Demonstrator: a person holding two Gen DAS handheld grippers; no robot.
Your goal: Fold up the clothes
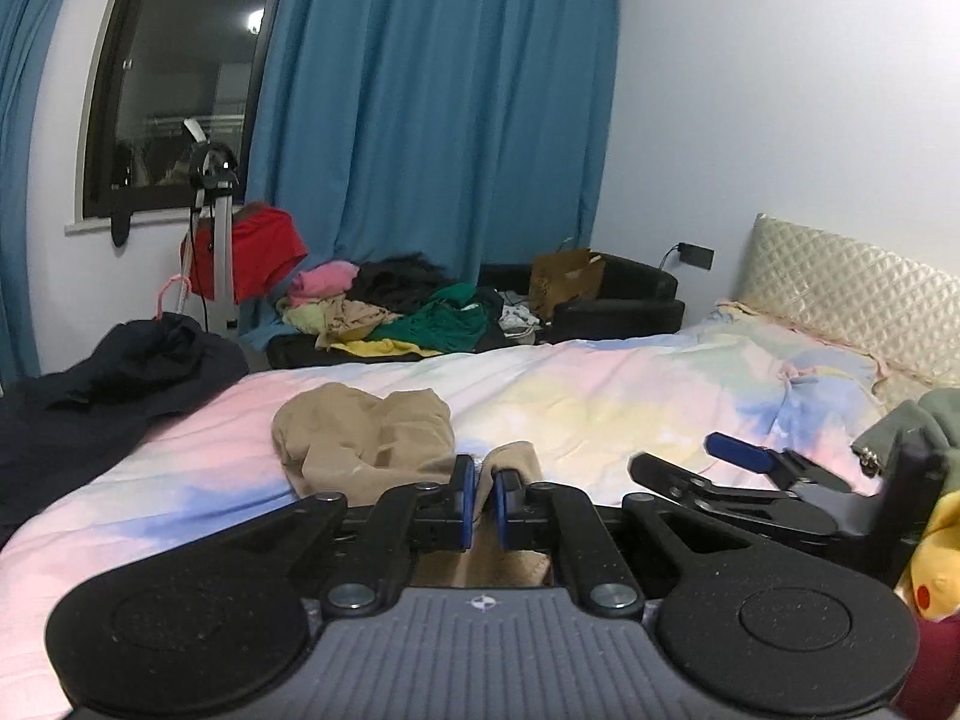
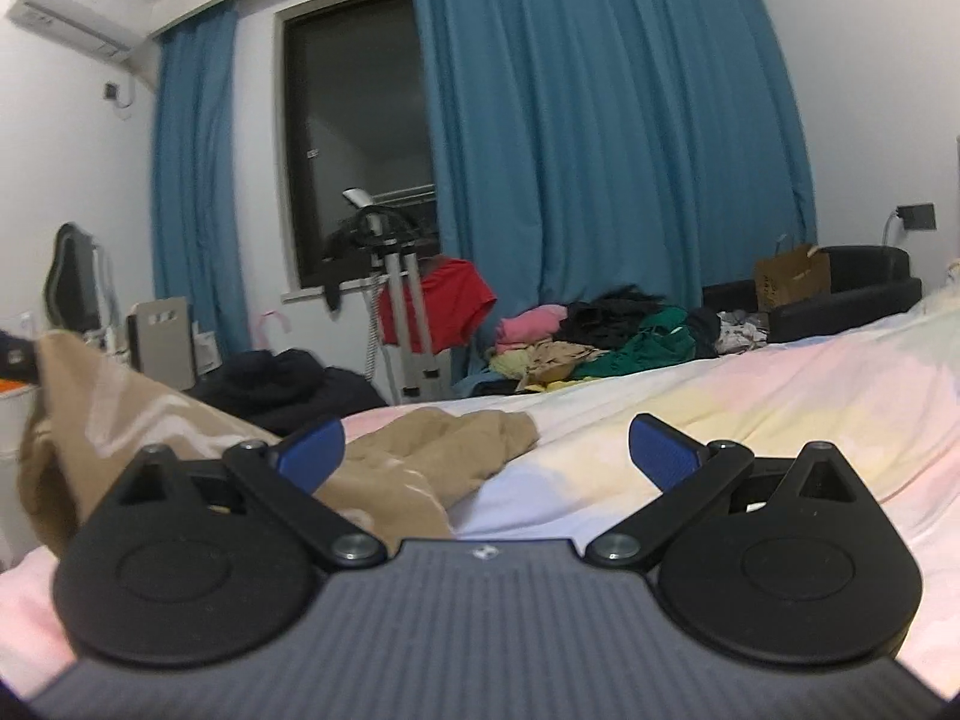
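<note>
Tan garment (image 1: 360,444) edge clamped in left gripper (image 1: 483,501); right gripper (image 2: 486,450) jaws wide apart, empty.

A bed (image 1: 600,396) with a pastel sheet fills the foreground, and everything else is placed from it — a quilted headboard (image 1: 852,288) stands at its right end against the white wall. Beyond the bed's far edge hang blue curtains (image 1: 432,120) on either side of a dark window (image 1: 180,72), with a black sofa (image 1: 618,300) holding a brown paper bag (image 1: 567,279) below them. Left of the bed's far corner a white stand (image 2: 399,312) rises before the window, and an air conditioner (image 2: 72,24) sits high on the wall above that side.
</note>
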